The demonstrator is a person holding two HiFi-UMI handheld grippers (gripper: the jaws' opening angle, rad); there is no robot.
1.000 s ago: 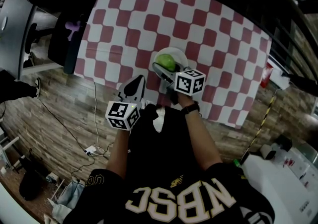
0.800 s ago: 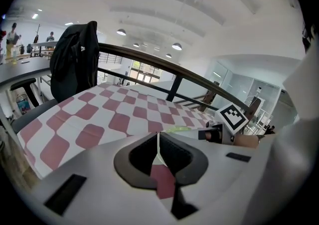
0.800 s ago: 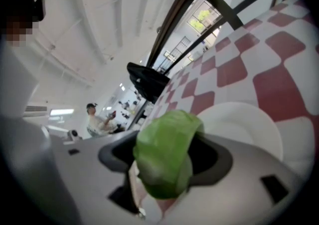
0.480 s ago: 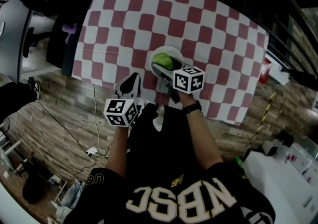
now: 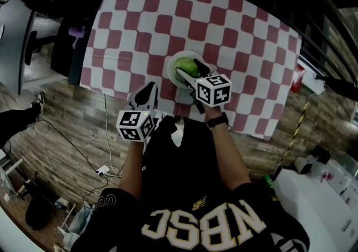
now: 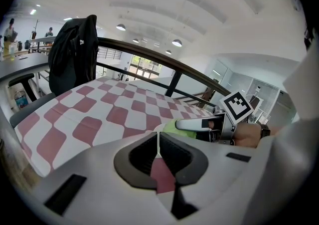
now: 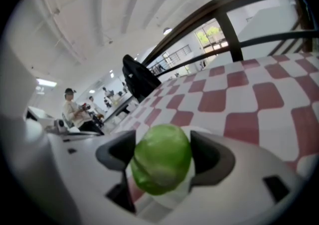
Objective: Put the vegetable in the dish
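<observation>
A round green vegetable [image 5: 186,67] lies in a small white dish [image 5: 174,61] on the red-and-white checked tablecloth [image 5: 224,16]. My right gripper [image 5: 192,73] reaches over the dish's near side. In the right gripper view the vegetable [image 7: 162,158] sits between the spread jaws, and the dish's white [image 7: 198,131] shows in a gap beside the right-hand pad, so my right gripper [image 7: 164,154] is open. My left gripper [image 5: 146,95] hovers at the table's near edge, left of the dish. Its pads meet with nothing between them, so my left gripper [image 6: 158,144] is shut.
A black jacket [image 6: 75,52] hangs over a chair at the table's far left. A dark railing [image 6: 164,64] runs behind the table. Wooden floor [image 5: 67,133] with a cable lies to the left. People sit at desks in the background [image 7: 75,112].
The right gripper's jaws have spread apart around the vegetable, which now rests in the dish. The left gripper has hardly moved.
</observation>
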